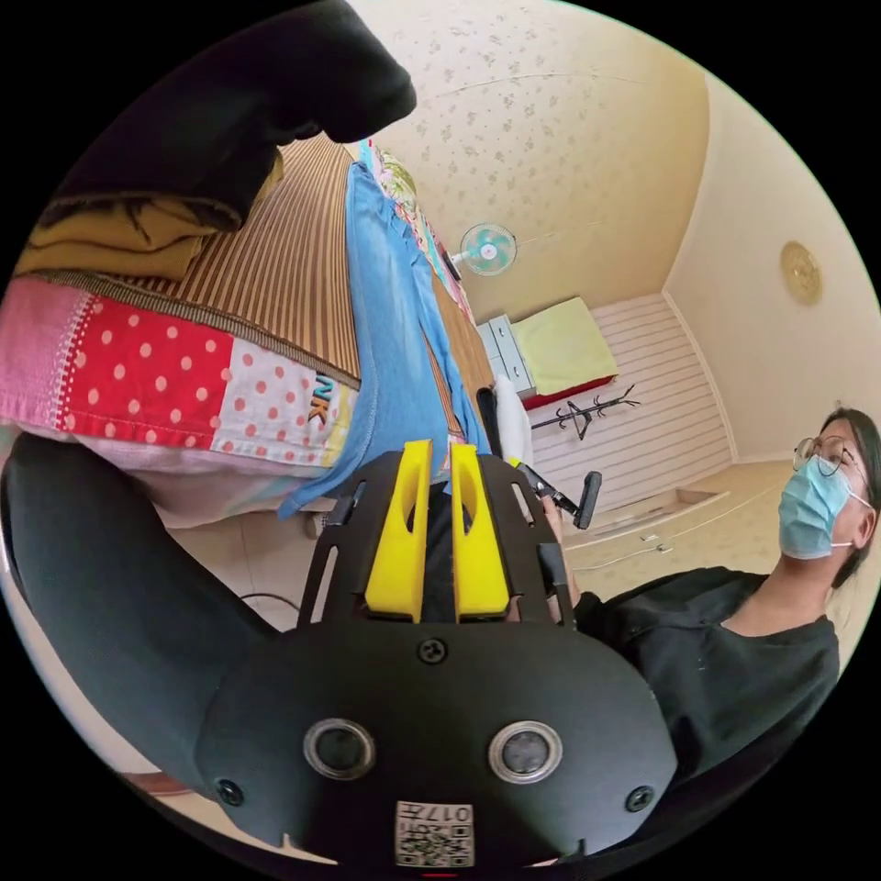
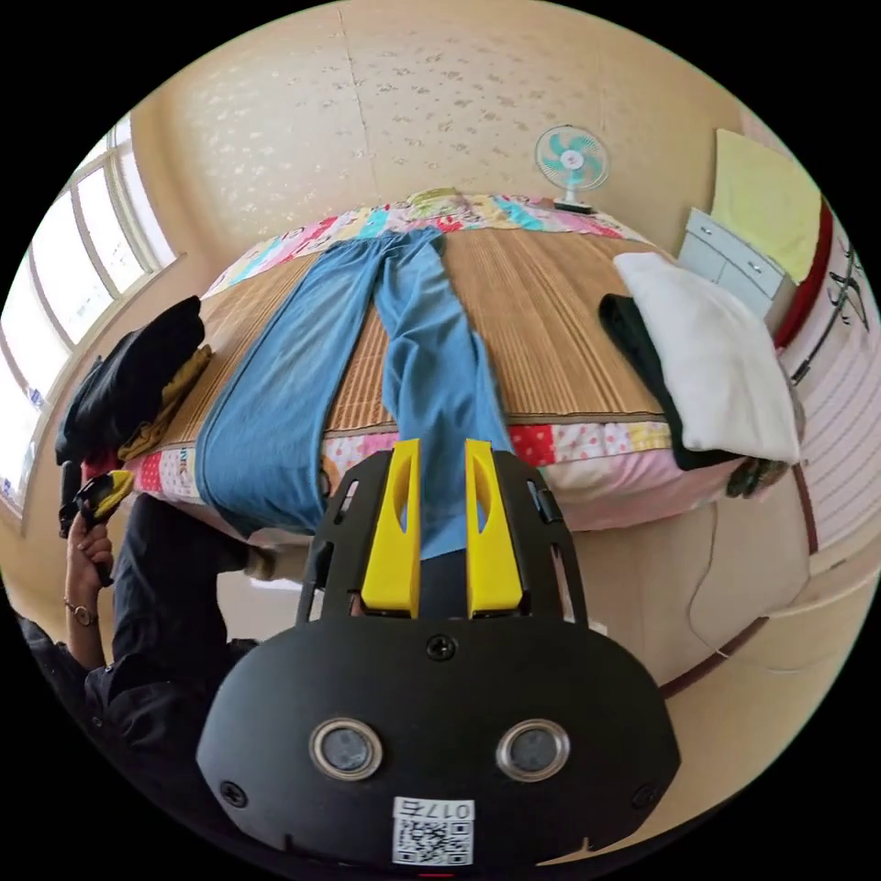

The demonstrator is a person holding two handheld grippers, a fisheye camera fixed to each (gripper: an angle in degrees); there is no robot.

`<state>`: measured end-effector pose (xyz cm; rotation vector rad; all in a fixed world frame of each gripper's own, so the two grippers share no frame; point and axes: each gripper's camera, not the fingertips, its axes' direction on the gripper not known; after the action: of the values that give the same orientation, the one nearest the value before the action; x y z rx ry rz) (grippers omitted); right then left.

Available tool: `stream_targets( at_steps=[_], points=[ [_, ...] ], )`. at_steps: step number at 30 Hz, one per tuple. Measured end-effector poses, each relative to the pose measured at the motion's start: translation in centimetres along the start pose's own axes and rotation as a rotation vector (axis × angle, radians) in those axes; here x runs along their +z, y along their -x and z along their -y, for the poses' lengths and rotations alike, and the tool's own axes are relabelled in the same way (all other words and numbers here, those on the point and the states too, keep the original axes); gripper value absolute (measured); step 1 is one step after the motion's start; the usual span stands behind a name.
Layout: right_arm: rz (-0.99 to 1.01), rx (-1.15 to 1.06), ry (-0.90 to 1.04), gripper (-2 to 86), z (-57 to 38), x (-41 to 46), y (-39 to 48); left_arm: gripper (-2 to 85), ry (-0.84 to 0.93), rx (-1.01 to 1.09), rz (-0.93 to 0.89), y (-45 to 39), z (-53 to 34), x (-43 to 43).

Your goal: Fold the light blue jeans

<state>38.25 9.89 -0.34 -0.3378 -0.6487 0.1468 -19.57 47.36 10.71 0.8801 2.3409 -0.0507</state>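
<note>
The light blue jeans (image 2: 431, 367) lie flat along the bed's striped mat (image 2: 551, 303), and both leg ends hang over the near edge. My right gripper (image 2: 440, 448) hovers in front of the right-hand hanging leg. Its yellow jaws stand close together with a narrow slit, and the denim lies behind them, not pinched. In the left gripper view the jeans (image 1: 395, 321) drape over the bed edge. My left gripper (image 1: 440, 450) is below that edge, jaws nearly touching, nothing between them. A hand holds the left gripper (image 2: 101, 496) off the bed's corner.
A pile of dark and mustard clothes (image 2: 138, 376) sits on the bed's left side. A folded white cloth (image 2: 707, 358) on a black one (image 2: 638, 353) lies on the right. A fan (image 2: 571, 161) stands at the far end, beside a cabinet (image 2: 734, 266). The person (image 1: 734, 642) stands close.
</note>
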Motion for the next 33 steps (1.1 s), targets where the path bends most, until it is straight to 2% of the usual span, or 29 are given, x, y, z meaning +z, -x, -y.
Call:
stream_targets(
  at_steps=[2,5,8,10,13,15,18,20,22,24,27,31,33],
  points=[
    [-0.034,0.014,0.022,10.2,0.0,0.5,-2.3,4.6,-0.011,0.036,-0.026,-0.4,-0.3,0.3],
    [0.116,-0.066,0.185,11.9,0.0,3.9,-4.5,4.6,-0.096,0.096,-0.1,-1.1,-1.5,0.3],
    [0.094,-0.103,0.287,8.1,-0.3,6.7,-5.2,4.3,-0.151,0.106,-0.176,-0.9,-2.1,0.2],
    [0.193,-0.107,0.289,5.5,0.3,6.4,-5.6,4.1,-0.148,0.099,-0.196,-0.6,-2.1,0.2],
    [0.615,-0.097,0.163,3.9,2.3,2.1,-7.0,3.9,-0.125,0.089,-0.185,-0.3,-2.1,0.5],
    [0.987,-0.025,-0.038,3.4,3.3,-2.3,-10.0,3.9,-0.123,0.095,-0.181,-0.3,-2.3,0.7],
    [1.167,0.08,-0.196,3.1,2.5,-4.4,-14.7,3.9,-0.117,0.096,-0.189,0.2,-2.6,1.4],
    [1.093,0.145,-0.171,3.0,1.2,-3.6,-17.5,3.9,-0.107,0.083,-0.192,0.9,-2.7,2.0],
    [0.883,0.277,-0.061,2.9,-0.5,-1.3,-20.4,3.9,-0.099,0.068,-0.201,1.7,-2.8,2.5],
    [0.59,0.362,0.108,2.8,-2.7,1.7,-22.7,3.9,-0.087,0.046,-0.211,2.7,-2.9,3.2],
    [0.413,0.415,0.253,2.7,-4.3,3.8,-23.8,3.9,-0.063,0.028,-0.181,3.5,-2.9,3.9],
    [0.4,0.326,0.083,2.7,-3.7,-0.1,-21.4,4.4,-0.016,0.006,-0.081,3.6,-2.7,5.2],
    [0.425,0.166,-0.069,2.7,-2.8,-4.0,-17.5,6.9,0.035,0.005,-0.003,2.4,-1.8,7.2]
  ],
)
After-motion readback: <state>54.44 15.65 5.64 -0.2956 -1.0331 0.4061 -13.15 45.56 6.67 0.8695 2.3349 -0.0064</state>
